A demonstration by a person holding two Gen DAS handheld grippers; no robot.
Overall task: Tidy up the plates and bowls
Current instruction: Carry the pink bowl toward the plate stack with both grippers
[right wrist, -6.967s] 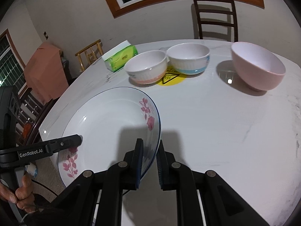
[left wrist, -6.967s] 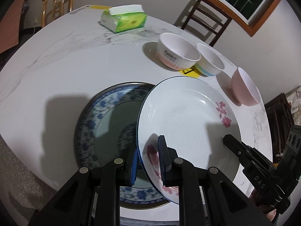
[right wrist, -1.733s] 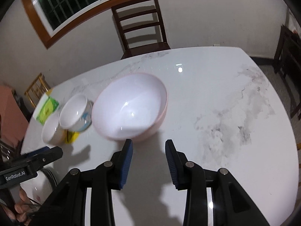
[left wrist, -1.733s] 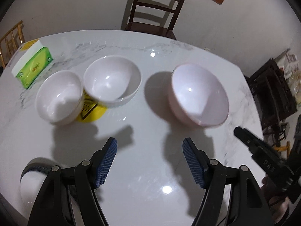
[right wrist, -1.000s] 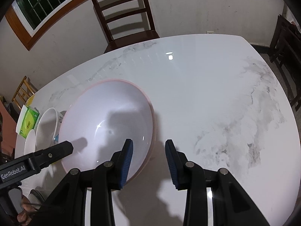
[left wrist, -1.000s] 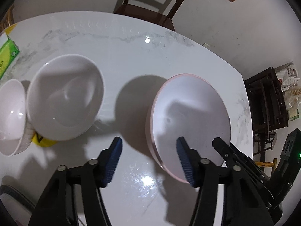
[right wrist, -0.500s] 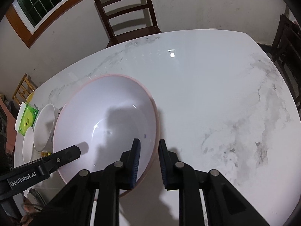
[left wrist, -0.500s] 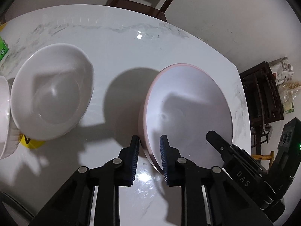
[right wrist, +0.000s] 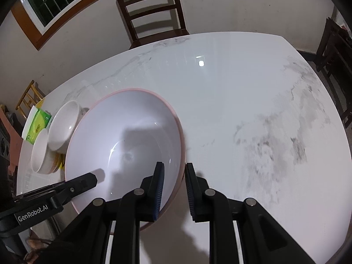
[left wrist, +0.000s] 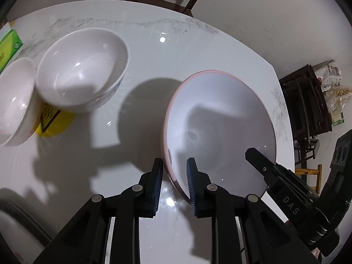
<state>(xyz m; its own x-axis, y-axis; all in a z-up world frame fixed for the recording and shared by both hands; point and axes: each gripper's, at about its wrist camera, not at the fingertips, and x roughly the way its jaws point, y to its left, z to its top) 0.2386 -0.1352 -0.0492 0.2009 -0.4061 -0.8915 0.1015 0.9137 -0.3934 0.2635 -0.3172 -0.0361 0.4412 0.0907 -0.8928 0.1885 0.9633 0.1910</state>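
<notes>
A large pink bowl [left wrist: 222,123] stands on the white marble table [left wrist: 154,50]; it also shows in the right wrist view [right wrist: 132,136]. My left gripper [left wrist: 173,176] is shut on its near-left rim, one finger inside and one outside. My right gripper [right wrist: 173,180] is shut on its opposite rim in the same way. Two smaller white bowls stand to the left: one with blue marks [left wrist: 81,68] and one at the edge [left wrist: 13,101]. The bowl looks slightly tilted.
A yellow sticker [left wrist: 50,121] lies under the small bowls. A green tissue box [right wrist: 37,125] sits at the far left. A wooden chair [right wrist: 151,8] stands behind the table. A plate rim [left wrist: 19,217] shows at lower left. Dark furniture [left wrist: 305,116] stands past the table's right edge.
Both grippers moved in from open over the table and closed on opposite rims of the pink bowl. In the last half second the bowl has shifted slightly in both views.
</notes>
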